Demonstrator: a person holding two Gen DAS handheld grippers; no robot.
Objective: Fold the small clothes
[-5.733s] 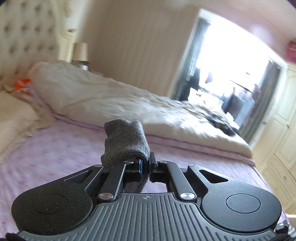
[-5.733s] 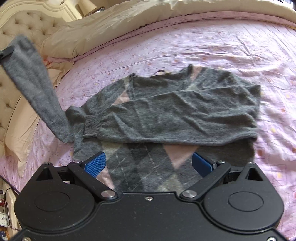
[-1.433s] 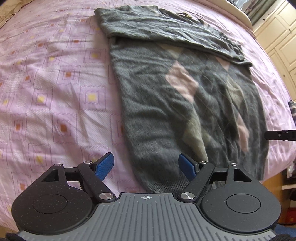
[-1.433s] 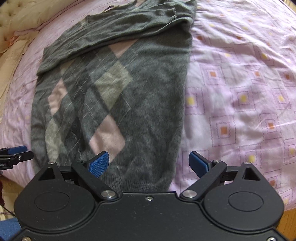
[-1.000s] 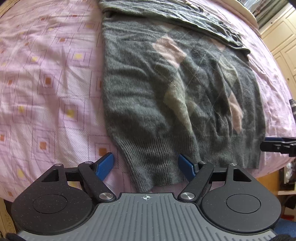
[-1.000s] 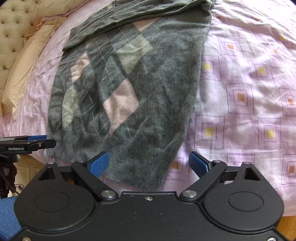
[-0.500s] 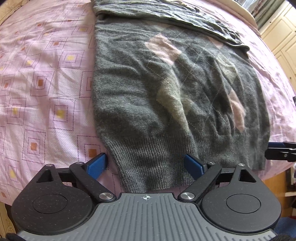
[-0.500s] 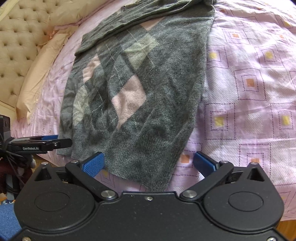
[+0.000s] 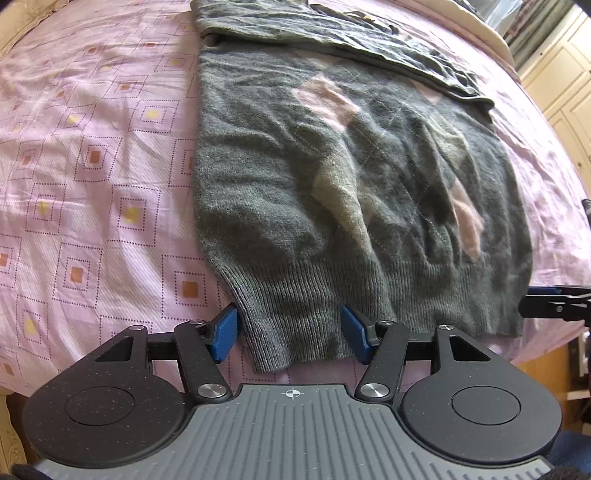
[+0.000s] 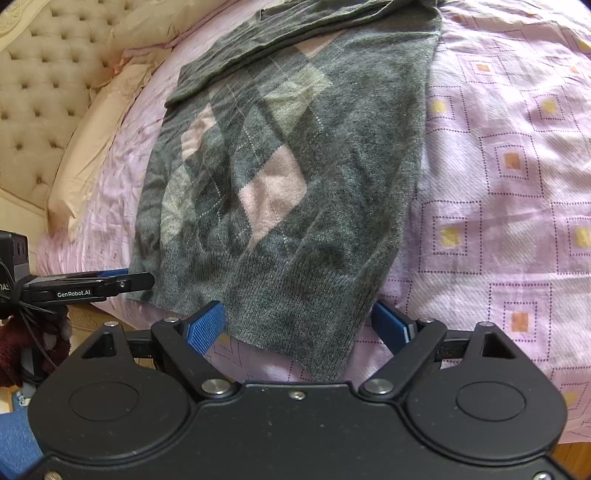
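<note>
The left gripper (image 9: 290,334) has its jaws spread wide, one blue pad (image 9: 223,334) on each side of the ribbed hem corner of the sweater (image 9: 332,177); the knit lies between the pads, and the right-hand pad sits on the hem while the left-hand one lies just beside the sweater's edge. The right gripper (image 10: 297,326) also has its jaws parted, straddling the opposite hem corner, its pads (image 10: 205,326) not closed on the cloth.

There is one sweater (image 10: 280,177), grey with an argyle pattern of pink and pale diamonds. It lies flat, front up, on the pink bedsheet (image 9: 92,166) printed with small squares, hem toward the bed's near edge. Both sleeves are folded across the chest at the far end, forming a grey band (image 9: 332,33). Each gripper shows in the other's view at the hem's outer side: the left gripper (image 10: 92,284) at the left edge of the right wrist view, the right gripper (image 9: 554,302) at the right edge of the left wrist view.

Beyond the sweater, the right wrist view shows one tufted cream headboard (image 10: 33,92) and a cream pillow (image 10: 85,155) beside it. In the left wrist view, cream cupboard doors (image 9: 557,81) stand past the bed on the right.
</note>
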